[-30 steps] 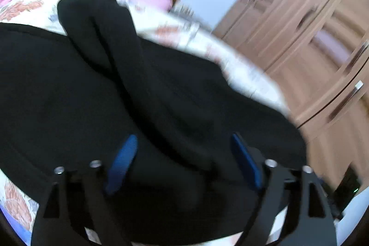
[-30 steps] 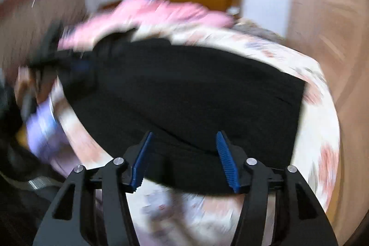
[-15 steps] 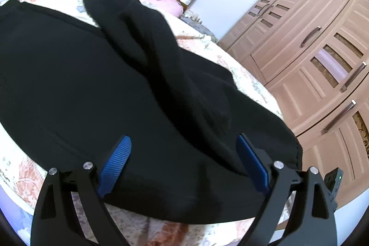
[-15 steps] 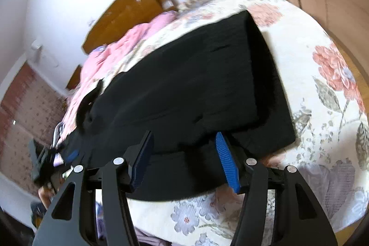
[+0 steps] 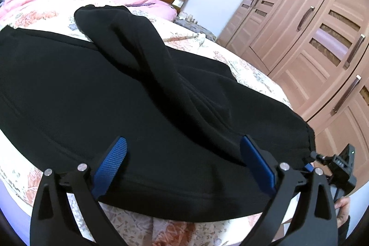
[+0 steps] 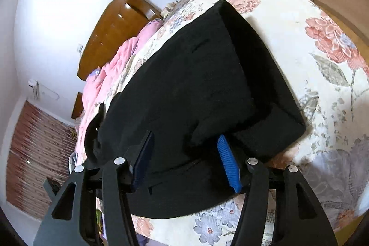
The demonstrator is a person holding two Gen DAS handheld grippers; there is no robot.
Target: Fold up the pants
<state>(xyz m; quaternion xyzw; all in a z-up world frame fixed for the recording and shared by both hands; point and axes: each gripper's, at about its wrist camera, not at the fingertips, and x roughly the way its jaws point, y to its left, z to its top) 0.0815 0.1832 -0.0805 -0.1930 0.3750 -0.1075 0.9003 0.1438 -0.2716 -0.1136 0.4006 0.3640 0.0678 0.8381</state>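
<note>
Black pants (image 5: 96, 93) lie spread on the floral bed (image 6: 299, 22), left gripper (image 5: 182, 160) and right gripper (image 6: 184, 160) both released above them.

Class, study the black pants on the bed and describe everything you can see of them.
The pants are plain black, of a soft, thick-looking matte fabric. They lie spread across the flowered bedsheet, reaching its near edge. In the left view one leg is thrown loosely back over the rest in a rumpled ridge. In the right view a flat folded layer lies on top, with slit-like openings showing. Both grippers, left and right, are open, gripping nothing.
</note>
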